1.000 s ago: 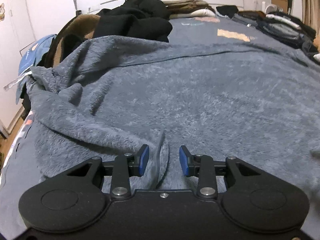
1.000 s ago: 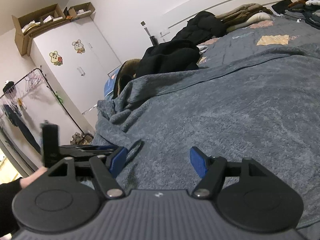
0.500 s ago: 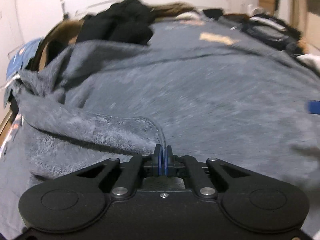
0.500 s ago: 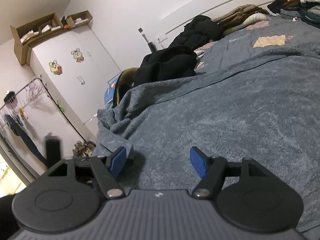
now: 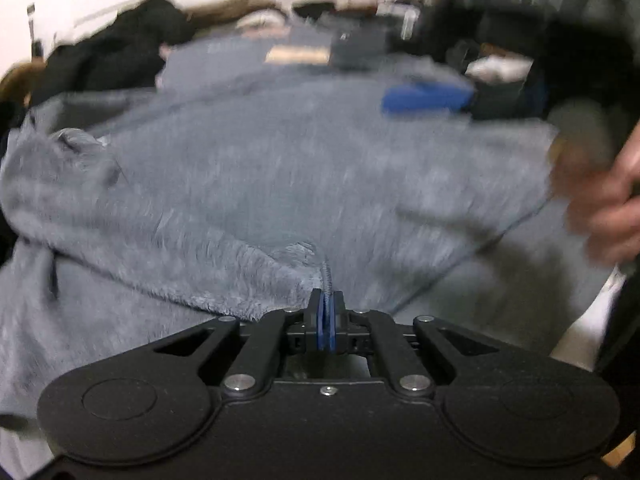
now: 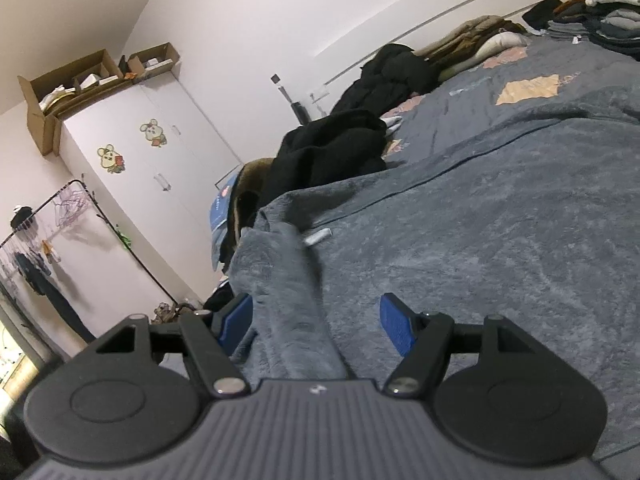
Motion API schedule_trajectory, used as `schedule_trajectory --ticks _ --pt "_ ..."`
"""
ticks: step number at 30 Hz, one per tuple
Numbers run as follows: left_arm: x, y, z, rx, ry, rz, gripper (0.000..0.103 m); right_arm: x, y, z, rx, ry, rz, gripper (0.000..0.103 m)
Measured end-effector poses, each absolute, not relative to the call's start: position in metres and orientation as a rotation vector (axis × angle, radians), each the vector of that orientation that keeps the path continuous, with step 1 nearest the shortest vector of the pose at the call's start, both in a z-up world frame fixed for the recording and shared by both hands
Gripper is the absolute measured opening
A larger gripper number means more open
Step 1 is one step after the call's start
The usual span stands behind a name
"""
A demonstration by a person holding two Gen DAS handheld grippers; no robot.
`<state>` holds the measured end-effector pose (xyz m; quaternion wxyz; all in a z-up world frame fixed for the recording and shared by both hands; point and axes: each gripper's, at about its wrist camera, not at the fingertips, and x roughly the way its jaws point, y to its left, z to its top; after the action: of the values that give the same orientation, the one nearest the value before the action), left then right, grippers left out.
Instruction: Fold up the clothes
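A large grey fleece garment lies spread over the bed. My left gripper is shut on its hem edge and holds that edge lifted, with a fold of fleece hanging to its left. The left wrist view is blurred by motion. In the right wrist view the same garment covers the bed, and a raised fold of it runs between the open jaws of my right gripper. A blue pad of the right gripper shows at the far right of the left wrist view.
Black clothes are piled at the bed's far left side. Folded stacks sit at the far right. A white wardrobe and a clothes rack stand left of the bed. A person's hand is at the right.
My left gripper closed on the garment's hem and pulled it up and rightward. A fold of fleece has come between the right gripper's open jaws.
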<state>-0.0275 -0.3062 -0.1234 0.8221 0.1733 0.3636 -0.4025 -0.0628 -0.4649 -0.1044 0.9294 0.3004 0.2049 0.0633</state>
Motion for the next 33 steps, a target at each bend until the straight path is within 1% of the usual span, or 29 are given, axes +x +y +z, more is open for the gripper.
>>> schedule_trajectory --ticks 2,4,5,7,8,9,13,18,25,27,28,29,30,31,32,33 --pt "-0.027 -0.3 -0.122 0.341 0.767 -0.854 0.005 -0.061 -0.464 -0.108 0.603 0.443 0.118 0.069" --pt "-0.028 -0.292 -0.114 0.304 0.742 -0.864 0.009 -0.059 -0.462 -0.113 0.581 0.475 0.12 0.069" --pt "-0.028 -0.286 -0.109 0.276 0.726 -0.87 0.013 -0.057 -0.461 -0.115 0.569 0.493 0.124 0.069" --pt "-0.023 -0.272 -0.097 0.175 0.68 -0.873 0.024 -0.053 -0.458 -0.122 0.578 0.541 0.149 0.069" --pt "-0.021 -0.266 -0.094 0.13 0.651 -0.862 0.033 -0.051 -0.457 -0.125 0.583 0.565 0.162 0.069" --pt "-0.018 -0.259 -0.092 0.1 0.624 -0.846 0.038 -0.049 -0.455 -0.128 0.595 0.593 0.176 0.069" --pt "-0.011 -0.244 -0.092 0.085 0.562 -0.752 0.04 -0.042 -0.444 -0.139 0.607 0.682 0.221 0.069" --pt "0.002 -0.24 -0.09 0.019 0.566 -0.69 0.04 -0.037 -0.439 -0.153 0.576 0.777 0.175 0.069" --pt "0.002 -0.235 -0.088 -0.004 0.567 -0.691 0.04 -0.023 -0.433 -0.177 0.603 0.811 0.154 0.069" --pt "0.001 -0.233 -0.088 -0.011 0.567 -0.686 0.04 -0.02 -0.43 -0.182 0.614 0.812 0.156 0.068" --pt "0.002 -0.232 -0.088 -0.014 0.567 -0.683 0.04 -0.018 -0.428 -0.184 0.623 0.812 0.157 0.065" --pt "0.003 -0.232 -0.089 -0.015 0.568 -0.679 0.04 -0.017 -0.426 -0.185 0.637 0.814 0.162 0.056" --pt "0.004 -0.232 -0.089 -0.018 0.57 -0.676 0.04 -0.016 -0.425 -0.186 0.651 0.816 0.167 0.036" --pt "0.004 -0.231 -0.088 -0.022 0.572 -0.673 0.04 -0.016 -0.426 -0.186 0.675 0.814 0.167 0.024" --pt "0.004 -0.23 -0.088 -0.026 0.572 -0.669 0.04 -0.017 -0.427 -0.186 0.701 0.81 0.166 0.004" --pt "0.004 -0.229 -0.088 -0.028 0.57 -0.664 0.04 -0.018 -0.428 -0.186 0.726 0.807 0.165 0.003"
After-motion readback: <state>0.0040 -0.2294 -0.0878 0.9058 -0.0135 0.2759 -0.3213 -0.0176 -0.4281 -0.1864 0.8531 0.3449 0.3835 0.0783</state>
